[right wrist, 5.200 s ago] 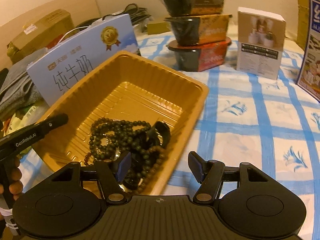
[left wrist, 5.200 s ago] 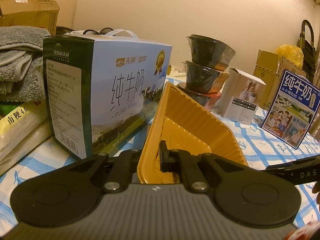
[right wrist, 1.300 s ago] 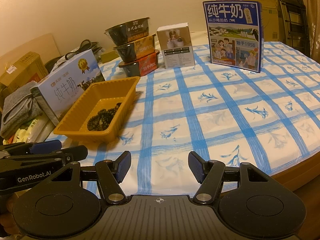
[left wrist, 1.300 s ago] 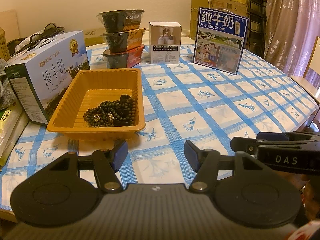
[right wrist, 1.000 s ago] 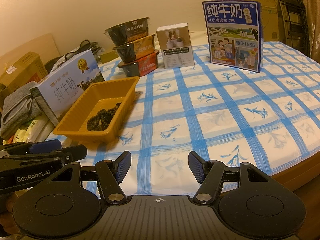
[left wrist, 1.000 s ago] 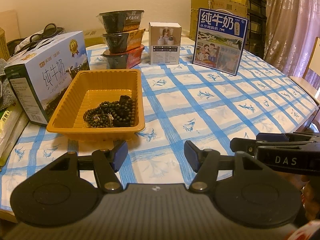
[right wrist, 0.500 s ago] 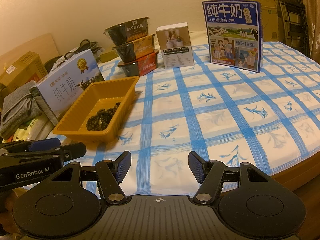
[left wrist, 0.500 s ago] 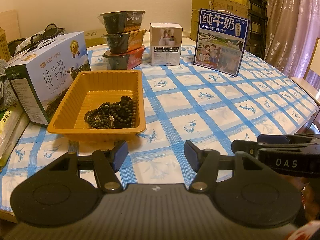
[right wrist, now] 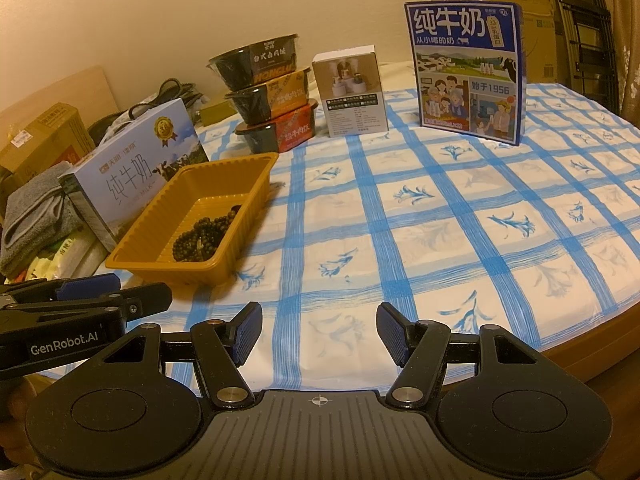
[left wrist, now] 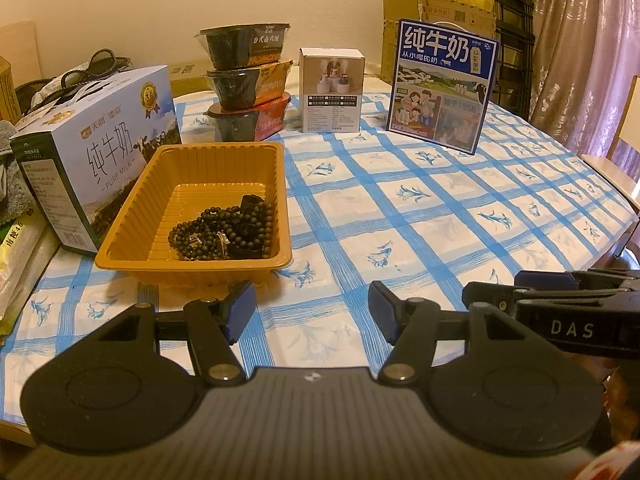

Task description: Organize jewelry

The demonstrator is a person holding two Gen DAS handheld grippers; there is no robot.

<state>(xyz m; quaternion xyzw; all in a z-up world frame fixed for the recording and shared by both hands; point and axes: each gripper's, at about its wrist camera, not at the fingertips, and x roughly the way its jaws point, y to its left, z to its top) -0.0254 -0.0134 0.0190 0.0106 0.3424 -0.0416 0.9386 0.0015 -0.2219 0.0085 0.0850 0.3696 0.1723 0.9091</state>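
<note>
A shallow orange ribbed plastic tray (left wrist: 136,216) sits flat near the left edge of a tabletop (left wrist: 440,216) covered in a blue-and-white checked cloth with small flower prints. Inside it, heaped toward the near right corner, lies a tangle of dark beaded bracelets and necklaces (left wrist: 224,232), with a small black item at the back of the pile and a glint of metal among the beads. The left gripper (left wrist: 310,314) hangs low over the near edge of the cloth, its two blue-padded fingers spread wide with nothing between them, just short of the tray's front wall. The right gripper (right wrist: 318,334) is held beside it, likewise spread and empty, over bare cloth to the right of the tray; each tool's black body shows at the edge of the other's view. A pale blue-and-white milk carton case (left wrist: 96,152) lies on its side touching the tray's left wall. Behind the tray stand three stacked black instant-meal bowls (left wrist: 248,84), a small white product box (left wrist: 332,96) and an upright dark blue milk carton case with a family illustration (left wrist: 442,84). A folded grey towel (right wrist: 32,216) rests at far left.
</note>
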